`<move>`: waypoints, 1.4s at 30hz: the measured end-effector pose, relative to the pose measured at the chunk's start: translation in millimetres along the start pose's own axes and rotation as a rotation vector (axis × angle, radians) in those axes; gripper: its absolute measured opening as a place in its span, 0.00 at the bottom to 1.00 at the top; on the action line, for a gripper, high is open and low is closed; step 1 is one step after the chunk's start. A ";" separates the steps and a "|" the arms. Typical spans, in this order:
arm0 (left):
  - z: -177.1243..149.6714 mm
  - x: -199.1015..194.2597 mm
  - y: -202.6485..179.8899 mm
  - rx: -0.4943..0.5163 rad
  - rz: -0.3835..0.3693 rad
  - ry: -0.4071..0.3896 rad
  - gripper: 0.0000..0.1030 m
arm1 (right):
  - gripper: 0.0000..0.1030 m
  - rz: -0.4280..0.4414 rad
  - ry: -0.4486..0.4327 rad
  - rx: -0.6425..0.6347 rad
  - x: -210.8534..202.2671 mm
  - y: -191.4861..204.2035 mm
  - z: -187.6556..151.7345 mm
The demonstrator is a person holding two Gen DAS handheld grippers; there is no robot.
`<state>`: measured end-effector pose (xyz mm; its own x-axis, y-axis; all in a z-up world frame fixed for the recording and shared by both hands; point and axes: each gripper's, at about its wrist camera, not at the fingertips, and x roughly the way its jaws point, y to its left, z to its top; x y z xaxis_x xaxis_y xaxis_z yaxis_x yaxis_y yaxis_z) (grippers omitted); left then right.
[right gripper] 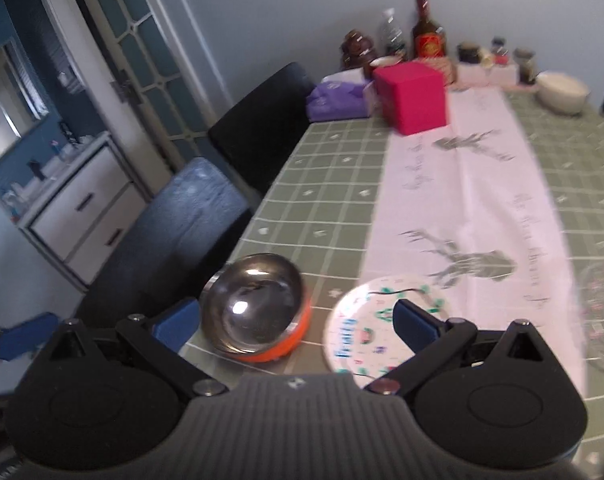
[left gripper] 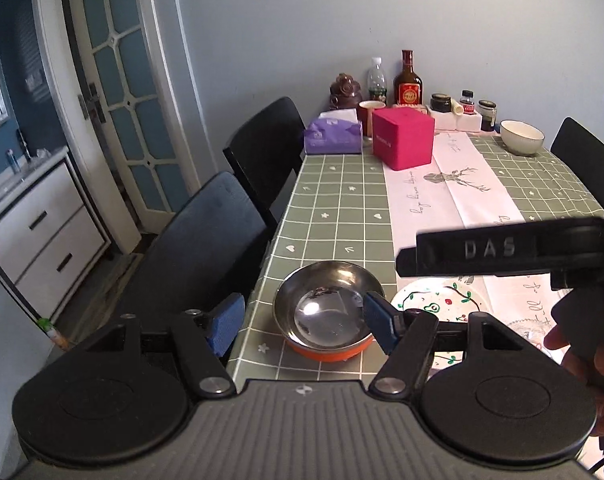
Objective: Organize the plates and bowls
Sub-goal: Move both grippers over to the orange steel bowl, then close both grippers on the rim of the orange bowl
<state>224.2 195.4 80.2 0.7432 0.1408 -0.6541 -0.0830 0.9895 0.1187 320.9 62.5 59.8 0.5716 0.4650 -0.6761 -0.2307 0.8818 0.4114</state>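
Both grippers, left and right, hang wide and empty over the steel bowl at the table's near corner, while only the right view exposes the whole fruit-patterned plate beside it.

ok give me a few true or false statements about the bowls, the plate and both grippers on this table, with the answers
1. The steel bowl with the orange base sits near the table's front edge. True.
2. The left gripper is clamped on the steel bowl. False: its jaws stand open and hold nothing.
3. The painted plate lies beside the steel bowl, apart from it. True.
4. The white bowl is stacked inside the steel bowl. False: it stands alone at the far end of the table.
5. The right gripper holds the painted plate. False: its jaws are open and empty.
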 end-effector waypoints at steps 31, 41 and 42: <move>-26.1 166.3 50.3 -0.219 -0.031 0.360 0.70 | 0.58 -0.044 0.156 0.077 140.0 -17.7 -24.8; -27.6 183.8 50.7 -0.273 -0.062 0.410 0.28 | 0.46 0.015 0.124 0.100 145.4 -18.3 -30.3; -27.7 184.3 49.2 -0.264 -0.070 0.404 0.23 | 0.41 0.022 0.128 0.090 146.5 -15.9 -30.4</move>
<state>338.7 271.1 -55.2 0.4401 0.0237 -0.8977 -0.2463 0.9645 -0.0953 384.4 119.0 -64.3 0.4605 0.4955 -0.7365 -0.1671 0.8633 0.4763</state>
